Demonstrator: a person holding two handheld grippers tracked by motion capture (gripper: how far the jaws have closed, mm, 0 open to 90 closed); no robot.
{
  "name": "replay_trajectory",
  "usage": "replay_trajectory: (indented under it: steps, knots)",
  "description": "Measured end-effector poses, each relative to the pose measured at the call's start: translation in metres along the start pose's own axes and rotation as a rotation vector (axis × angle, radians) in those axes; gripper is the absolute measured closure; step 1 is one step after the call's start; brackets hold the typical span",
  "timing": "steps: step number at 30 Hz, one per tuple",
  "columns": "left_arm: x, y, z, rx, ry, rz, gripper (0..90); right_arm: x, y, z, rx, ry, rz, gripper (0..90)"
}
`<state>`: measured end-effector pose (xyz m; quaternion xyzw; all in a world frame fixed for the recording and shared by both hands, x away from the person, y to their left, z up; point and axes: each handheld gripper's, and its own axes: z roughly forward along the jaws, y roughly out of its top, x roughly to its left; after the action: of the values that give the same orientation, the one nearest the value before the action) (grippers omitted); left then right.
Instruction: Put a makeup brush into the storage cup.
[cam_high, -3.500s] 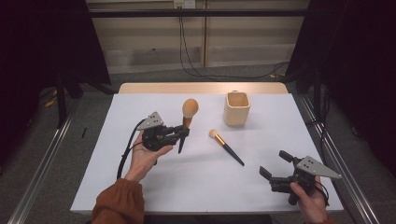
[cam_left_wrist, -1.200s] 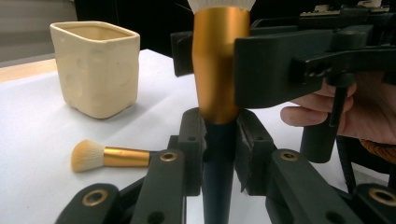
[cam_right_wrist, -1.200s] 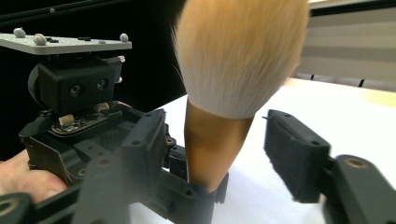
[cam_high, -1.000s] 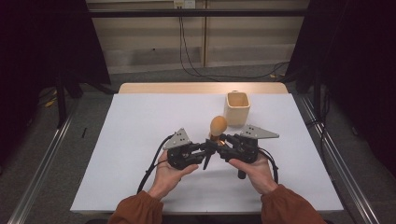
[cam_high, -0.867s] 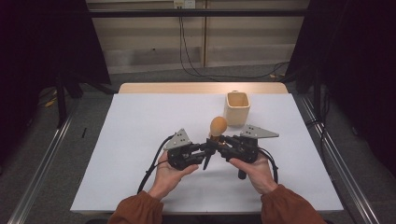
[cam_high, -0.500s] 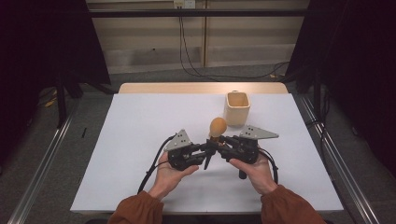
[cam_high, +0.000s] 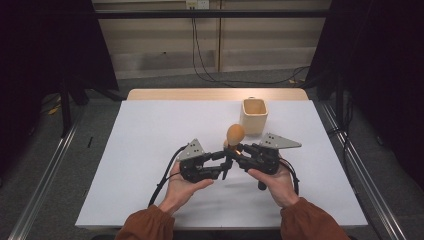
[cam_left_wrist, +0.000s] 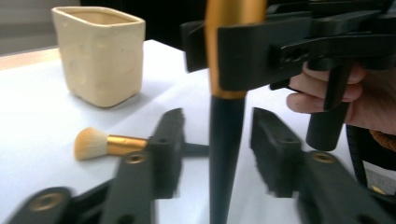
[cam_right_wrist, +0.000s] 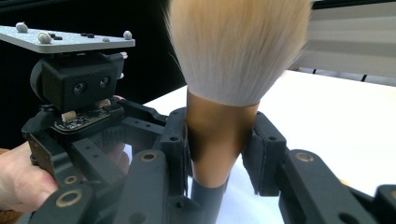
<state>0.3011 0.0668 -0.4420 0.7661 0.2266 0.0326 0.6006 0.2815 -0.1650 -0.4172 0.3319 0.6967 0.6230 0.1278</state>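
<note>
A big brush (cam_high: 235, 134) with an orange bristle head, gold collar and black handle stands upright over the table's middle. My right gripper (cam_high: 235, 152) is shut on its gold collar (cam_right_wrist: 219, 140), pads pressing both sides. My left gripper (cam_high: 222, 167) faces it from the left. Its jaws have just been opening, and the black handle (cam_left_wrist: 226, 140) stands between them with a gap on each side. A smaller brush (cam_left_wrist: 107, 143) lies flat on the table behind the left gripper's jaws. A cream square cup (cam_high: 254, 116) stands upright beyond the grippers.
The white table (cam_high: 150, 135) has bare room to the left and right of the hands. Its wooden far edge (cam_high: 215, 94) lies behind the cup. Cables trail from both grippers toward the person. Metal rails run along the floor on both sides.
The left gripper's jaws have come apart from the brush handle. Both hands kept their places over the last second. Earlier the left gripper alone held the brush, with the right gripper at the table's front right.
</note>
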Motion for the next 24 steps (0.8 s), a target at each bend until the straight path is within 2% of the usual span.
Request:
replay_trajectory:
  steps: [2,4,7,8,9,10,11,12,14,19,22,24]
  knots:
    - [0.001,-0.001,-0.002,0.015,0.014,0.001,49.7,0.0,0.0,0.0,-0.001,0.0,0.0,64.1]
    - [0.0,-0.001,-0.003,0.016,0.027,0.004,39.7,-0.002,0.001,-0.001,-0.01,0.004,0.004,64.1]
    - [0.0,0.001,-0.005,0.009,0.038,0.003,34.8,-0.002,0.001,-0.002,-0.008,0.0,-0.004,64.1]
    - [0.0,0.001,-0.005,0.01,0.044,0.001,28.7,-0.002,0.001,-0.003,-0.007,-0.001,-0.006,64.1]
    - [0.001,0.001,-0.006,0.015,0.05,0.005,26.3,-0.002,0.001,-0.003,-0.008,-0.002,-0.008,64.1]
    - [0.001,0.001,-0.006,0.02,0.059,0.008,26.3,-0.002,0.001,-0.003,-0.008,-0.002,-0.008,64.1]
    - [0.001,0.001,-0.007,0.022,0.062,0.01,19.4,-0.002,0.002,-0.004,-0.01,-0.003,-0.011,64.1]
    - [0.001,0.001,-0.008,0.022,0.07,0.011,19.4,-0.002,0.002,-0.004,-0.01,-0.003,-0.011,64.1]
    - [0.004,0.003,-0.014,0.018,0.104,0.023,13.1,-0.004,0.002,-0.006,-0.01,-0.01,-0.021,64.2]
    - [0.009,0.004,-0.023,0.03,0.12,0.015,5.5,-0.007,0.005,-0.012,-0.019,-0.022,-0.028,64.1]
    - [0.013,0.004,-0.031,0.041,0.133,0.001,3.9,-0.009,0.005,-0.014,-0.023,-0.03,-0.026,64.2]
    - [0.014,0.005,-0.036,0.047,0.174,0.004,3.0,-0.013,0.007,-0.018,-0.029,-0.042,-0.024,64.1]
